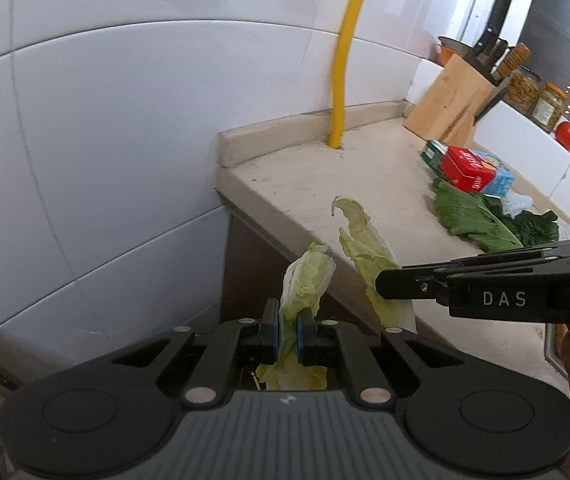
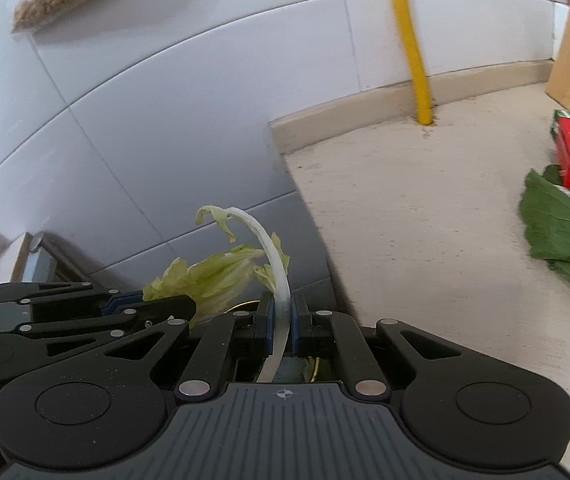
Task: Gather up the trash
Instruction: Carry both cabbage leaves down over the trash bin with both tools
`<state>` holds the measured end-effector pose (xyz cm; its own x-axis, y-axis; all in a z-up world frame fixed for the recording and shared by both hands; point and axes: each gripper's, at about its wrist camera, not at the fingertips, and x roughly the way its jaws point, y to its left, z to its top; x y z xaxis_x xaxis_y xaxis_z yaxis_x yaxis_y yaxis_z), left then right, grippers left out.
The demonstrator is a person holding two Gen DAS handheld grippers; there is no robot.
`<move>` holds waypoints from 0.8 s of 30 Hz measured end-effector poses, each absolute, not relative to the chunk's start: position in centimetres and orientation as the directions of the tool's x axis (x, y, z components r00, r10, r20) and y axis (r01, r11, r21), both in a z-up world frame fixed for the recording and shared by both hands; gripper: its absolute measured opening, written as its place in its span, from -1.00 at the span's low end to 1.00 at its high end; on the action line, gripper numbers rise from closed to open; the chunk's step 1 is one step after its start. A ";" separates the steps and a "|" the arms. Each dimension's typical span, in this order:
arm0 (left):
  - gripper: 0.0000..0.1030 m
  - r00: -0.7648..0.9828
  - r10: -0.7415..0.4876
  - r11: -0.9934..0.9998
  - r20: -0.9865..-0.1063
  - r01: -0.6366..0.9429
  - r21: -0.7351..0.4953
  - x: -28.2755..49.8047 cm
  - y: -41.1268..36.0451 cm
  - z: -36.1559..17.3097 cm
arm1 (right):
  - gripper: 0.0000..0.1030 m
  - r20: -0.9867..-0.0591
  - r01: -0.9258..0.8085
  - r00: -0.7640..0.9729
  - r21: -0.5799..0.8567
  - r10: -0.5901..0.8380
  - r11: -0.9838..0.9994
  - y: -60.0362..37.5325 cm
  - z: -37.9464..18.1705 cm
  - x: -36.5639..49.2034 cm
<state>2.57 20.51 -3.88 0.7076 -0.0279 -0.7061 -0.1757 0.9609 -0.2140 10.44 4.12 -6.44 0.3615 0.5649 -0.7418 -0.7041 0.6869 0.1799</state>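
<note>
Both claws were found nearly closed, each pinching a scrap of pale cabbage. Left gripper (image 1: pixel 286 336) had its blue pads (image 1: pixel 272 336) pressed on a crumpled pale leaf (image 1: pixel 307 276), which rose above the jaws and hung out below them. Right gripper (image 2: pixel 281 330) was clamped on the white rib of a second leaf (image 2: pixel 273 256); the rib arched up and left, its limp green frill drooping from the tip. In the left wrist view that second leaf (image 1: pixel 365 248) showed beside the right claw's fingers.

Grips sat low on the stems, judged sensible: the rib is the firm part, while the frill would tear or slip. Both pieces were held clear of the counter (image 1: pixel 365 168), at its near left corner and partly over the drop beside the tiled wall (image 1: pixel 105 140), apparently carried toward a bin not identifiable in either view.

Further right on the counter, trash remained: a dark green leaf (image 1: pixel 473 216), a red carton (image 1: pixel 465 168) with other packets against it, and a clear wrapper behind. A yellow pipe (image 1: pixel 341 80) stood at the far wall, and a knife block (image 1: pixel 449 100) beyond. Collection was judged partway done.
</note>
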 end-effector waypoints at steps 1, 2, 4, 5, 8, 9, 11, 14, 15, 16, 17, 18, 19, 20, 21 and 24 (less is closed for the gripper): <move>-0.89 0.708 -0.023 0.960 -0.706 -0.182 -0.214 2.4 20.8 -3.9 | -0.77 -0.743 -0.708 0.357 0.180 0.566 0.682 4.4 -6.5 10.3; -0.89 0.708 -0.020 0.959 -0.706 -0.186 -0.214 2.2 21.0 -3.9 | -0.77 -0.744 -0.713 0.352 0.180 0.568 0.677 4.7 -6.6 10.1; -0.89 0.708 -0.011 0.956 -0.706 -0.199 -0.215 1.8 21.5 -4.1 | -0.77 -0.746 -0.722 0.343 0.179 0.570 0.669 5.3 -6.7 9.8; -0.89 0.708 -0.007 0.955 -0.706 -0.205 -0.215 1.7 21.8 -4.1 | -0.77 -0.747 -0.725 0.340 0.178 0.571 0.665 5.5 -6.7 9.6; -0.89 0.709 0.010 0.950 -0.705 -0.226 -0.214 1.2 22.5 -4.2 | -0.77 -0.750 -0.737 0.330 0.174 0.573 0.653 6.5 -6.9 9.2; -0.89 0.711 0.017 0.949 -0.703 -0.233 -0.213 1.0 22.8 -4.2 | -0.77 -0.751 -0.741 0.328 0.173 0.574 0.649 6.8 -6.9 9.0; -0.89 0.714 0.028 0.946 -0.700 -0.246 -0.213 0.8 23.2 -4.1 | -0.77 -0.752 -0.750 0.321 0.170 0.576 0.640 7.4 -7.0 8.8; -0.89 0.716 0.044 0.940 -0.696 -0.266 -0.213 0.5 23.8 -4.1 | -0.77 -0.753 -0.762 0.312 0.166 0.580 0.626 8.3 -7.0 8.6; -0.89 0.716 0.049 0.938 -0.696 -0.273 -0.215 0.4 24.0 -4.2 | -0.77 -0.753 -0.767 0.308 0.164 0.581 0.620 8.6 -7.1 8.4; -0.89 0.716 0.052 0.936 -0.696 -0.277 -0.216 0.3 24.2 -4.2 | -0.77 -0.754 -0.771 0.306 0.162 0.581 0.616 8.9 -7.1 8.3; -0.89 0.715 0.056 0.935 -0.697 -0.282 -0.215 0.3 24.3 -4.3 | -0.77 -0.755 -0.775 0.302 0.161 0.582 0.611 9.1 -7.1 8.1; -0.89 0.714 0.061 0.934 -0.698 -0.288 -0.213 0.1 24.5 -4.3 | -0.77 -0.756 -0.779 0.298 0.160 0.583 0.606 9.3 -7.1 8.0; -0.89 0.713 0.067 0.932 -0.698 -0.295 -0.211 0.0 24.7 -4.4 | -0.77 -0.757 -0.784 0.295 0.157 0.583 0.601 9.6 -7.1 7.9; -0.89 0.711 0.073 0.929 -0.699 -0.303 -0.212 -0.1 24.9 -4.6 | -0.77 -0.758 -0.786 0.292 0.156 0.583 0.598 9.8 -7.1 7.8; -0.89 0.710 0.078 0.926 -0.700 -0.312 -0.213 -0.2 25.1 -4.7 | -0.77 -0.760 -0.789 0.288 0.155 0.582 0.594 10.1 -7.2 7.7; -0.89 0.704 0.092 0.918 -0.704 -0.333 -0.213 -0.3 25.7 -5.1 | -0.77 -0.767 -0.796 0.281 0.149 0.577 0.586 10.8 -7.4 7.6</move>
